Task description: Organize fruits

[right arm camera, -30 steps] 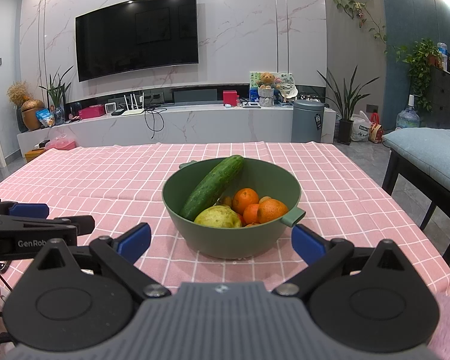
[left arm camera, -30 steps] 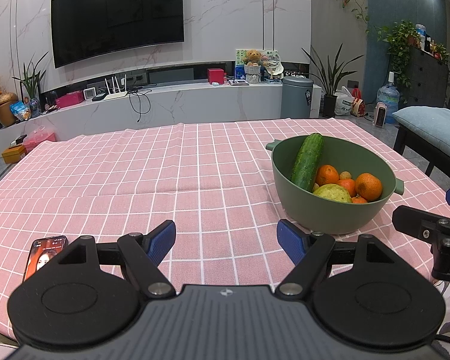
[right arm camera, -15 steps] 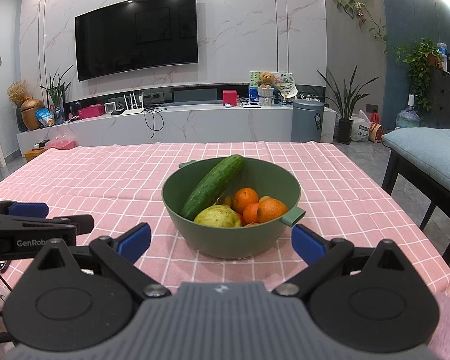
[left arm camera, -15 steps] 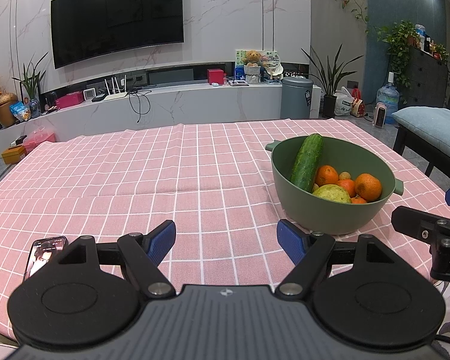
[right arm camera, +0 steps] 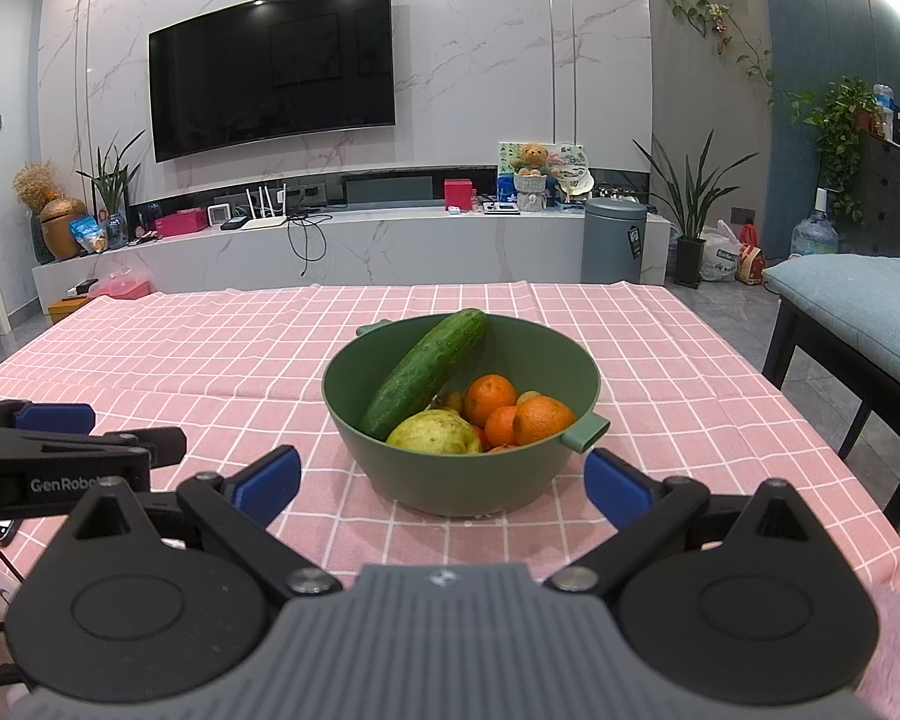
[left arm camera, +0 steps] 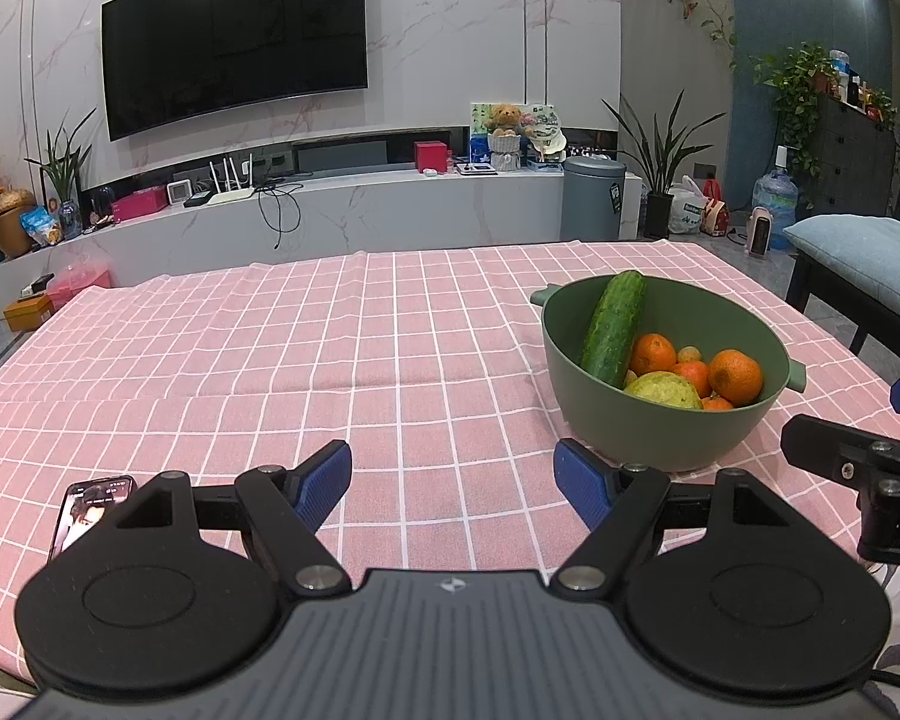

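Note:
A green bowl (right arm camera: 426, 486) stands on the pink checked tablecloth. It holds a cucumber (right arm camera: 426, 372) leaning on the far rim, a yellow-green pear (right arm camera: 435, 432) and several oranges (right arm camera: 543, 419). My right gripper (right arm camera: 444, 483) is open and empty, just in front of the bowl. In the left wrist view the bowl (left arm camera: 660, 429) is ahead to the right, with the cucumber (left arm camera: 613, 327) in it. My left gripper (left arm camera: 453, 480) is open and empty over bare cloth, left of the bowl.
A phone (left arm camera: 90, 510) with a lit screen lies on the cloth at the near left. The tablecloth (left arm camera: 270, 360) spreads wide to the left and far side. A dark chair with a blue cushion (right arm camera: 858, 306) stands right of the table.

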